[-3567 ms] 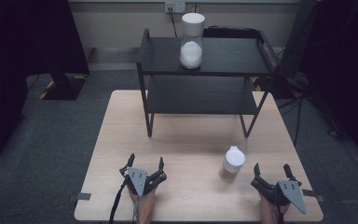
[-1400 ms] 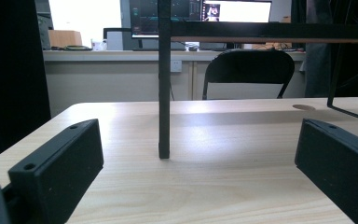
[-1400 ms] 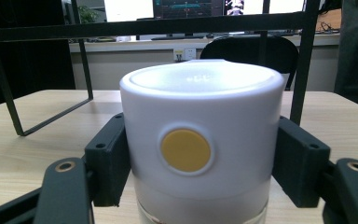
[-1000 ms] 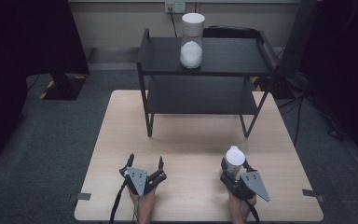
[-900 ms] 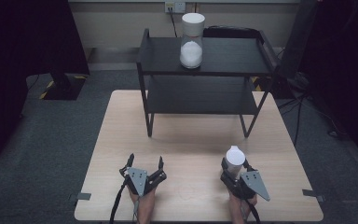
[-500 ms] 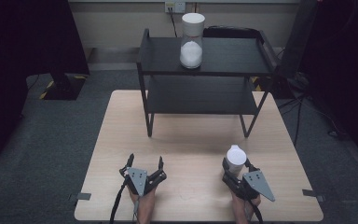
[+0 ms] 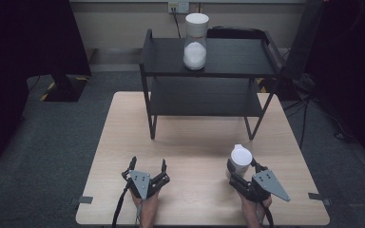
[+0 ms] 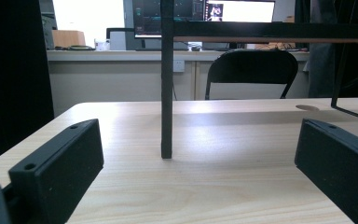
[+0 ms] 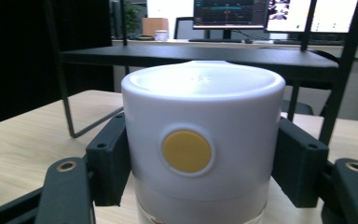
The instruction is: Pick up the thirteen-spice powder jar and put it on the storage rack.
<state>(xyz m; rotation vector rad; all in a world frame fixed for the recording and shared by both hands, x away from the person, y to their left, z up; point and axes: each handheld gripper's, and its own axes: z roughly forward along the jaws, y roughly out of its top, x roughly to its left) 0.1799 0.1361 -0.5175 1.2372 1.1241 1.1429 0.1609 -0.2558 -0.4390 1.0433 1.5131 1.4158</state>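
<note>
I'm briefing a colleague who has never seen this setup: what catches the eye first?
The white jar, clamped in the right tool at the table's near right. Next, a matching jar standing on the black shelf's top tier at the far edge.

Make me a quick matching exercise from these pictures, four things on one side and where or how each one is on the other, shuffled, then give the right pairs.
Things:
1. left tongs
2. right tongs
3. white-capped jar
4. tall jar of white powder

States:
A. stands on the top shelf of the black rack
B. clamped by its cap with a yellow dot
C. open, holding nothing, low over the wooden table
D. shut around a jar's cap

Pairs: 1-C, 2-D, 3-B, 4-A
</note>
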